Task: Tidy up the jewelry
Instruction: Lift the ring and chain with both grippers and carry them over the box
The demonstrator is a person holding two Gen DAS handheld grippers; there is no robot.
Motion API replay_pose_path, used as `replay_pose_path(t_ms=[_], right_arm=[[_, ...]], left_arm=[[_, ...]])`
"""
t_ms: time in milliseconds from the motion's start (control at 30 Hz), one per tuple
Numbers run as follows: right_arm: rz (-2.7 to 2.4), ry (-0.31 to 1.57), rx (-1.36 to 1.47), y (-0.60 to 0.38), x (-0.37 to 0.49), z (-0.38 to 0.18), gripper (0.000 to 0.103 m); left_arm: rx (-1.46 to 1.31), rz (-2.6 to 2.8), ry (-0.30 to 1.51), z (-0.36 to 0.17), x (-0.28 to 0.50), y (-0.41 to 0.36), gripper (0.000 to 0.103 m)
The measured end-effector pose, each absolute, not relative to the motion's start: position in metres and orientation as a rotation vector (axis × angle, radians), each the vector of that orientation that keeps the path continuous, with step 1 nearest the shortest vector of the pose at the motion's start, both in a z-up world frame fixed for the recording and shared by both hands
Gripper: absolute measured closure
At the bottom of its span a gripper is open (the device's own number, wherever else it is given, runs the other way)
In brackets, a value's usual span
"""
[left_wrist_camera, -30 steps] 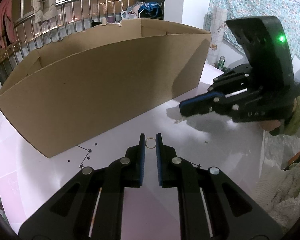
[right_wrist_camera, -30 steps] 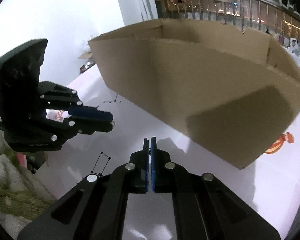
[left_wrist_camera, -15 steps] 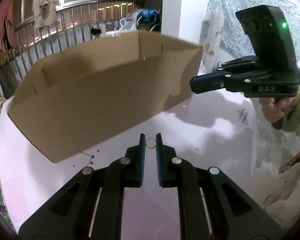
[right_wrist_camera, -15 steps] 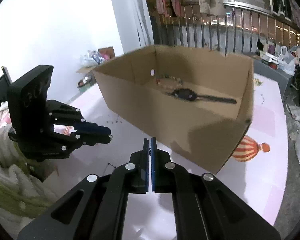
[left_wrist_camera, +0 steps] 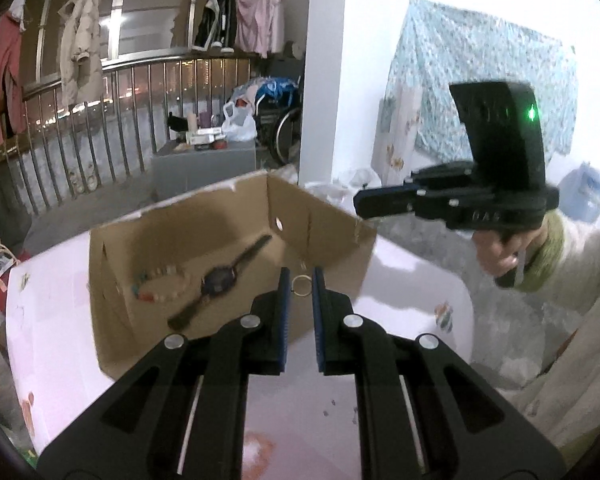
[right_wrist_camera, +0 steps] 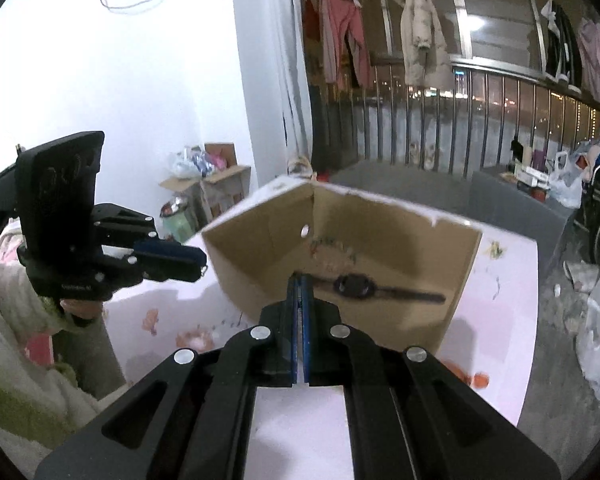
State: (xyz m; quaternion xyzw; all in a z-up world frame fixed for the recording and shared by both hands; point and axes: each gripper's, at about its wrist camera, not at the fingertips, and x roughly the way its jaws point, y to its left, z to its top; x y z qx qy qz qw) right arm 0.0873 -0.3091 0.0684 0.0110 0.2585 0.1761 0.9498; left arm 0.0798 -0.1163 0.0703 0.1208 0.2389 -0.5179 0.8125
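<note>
A small metal ring [left_wrist_camera: 301, 285] is pinched between the blue-padded tips of the left gripper [left_wrist_camera: 300, 285], which is raised above the table and held over the near wall of an open cardboard box [left_wrist_camera: 332, 240]. The two black fingers of this gripper run forward from the bottom of the left wrist view, close together with only the ring's width between them. From the right wrist view, the same gripper [right_wrist_camera: 198, 266] points rightward toward the box, level, with the ring [right_wrist_camera: 204, 269] showing as a tiny loop at its tip; the person's left hand [right_wrist_camera: 78, 308] grips the handle underneath, a cream and green fleecy sleeve covering the forearm.

The right gripper [right_wrist_camera: 300, 286] is clenched, its blue pads pressed flat together with nothing visible between them. In the left wrist view it [left_wrist_camera: 360, 202] hangs in the air beyond the box's right corner, pointing left, a green light glowing on its upright body, with the right hand [left_wrist_camera: 500, 246] wrapped round the handle.

Inside the box lie a dark wristwatch [left_wrist_camera: 220, 282], stretched out diagonally, and just beside it a beaded bracelet [left_wrist_camera: 160, 284] in pale and coloured beads.

The box stands on a pale pink table [left_wrist_camera: 412, 280] with small cartoon prints. Beyond it are a metal railing [left_wrist_camera: 100, 128] and clothes [left_wrist_camera: 78, 40] hanging above.
</note>
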Motion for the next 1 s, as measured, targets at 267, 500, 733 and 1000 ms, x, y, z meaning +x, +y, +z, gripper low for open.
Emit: replay_pose_path(t_ms=[267,500,733,1000], right_arm=[[0.361,0.608,0.056,-0.337,0.148,0.051,0.101],[0.349,0.695,0.044,-0.349,0.179,0.03,0.101],[0.329,0.695,0.062,-0.36,0.183,0.025,0.099],[0.307,0.653,0.099,-0.369,0.172,0.031,0.081]], left_arm=[[0.27,-1.114,0.629,0.058,0.143,-0.168,0.094],[0.339,-1.078,0.736,0.031,0.181,-0.214,0.093],[0.317,-1.055,0.789,0.024,0.195,-0.222,0.077],[0.282,-1.031,0.78,0.028,0.195,-0.211,0.074]])
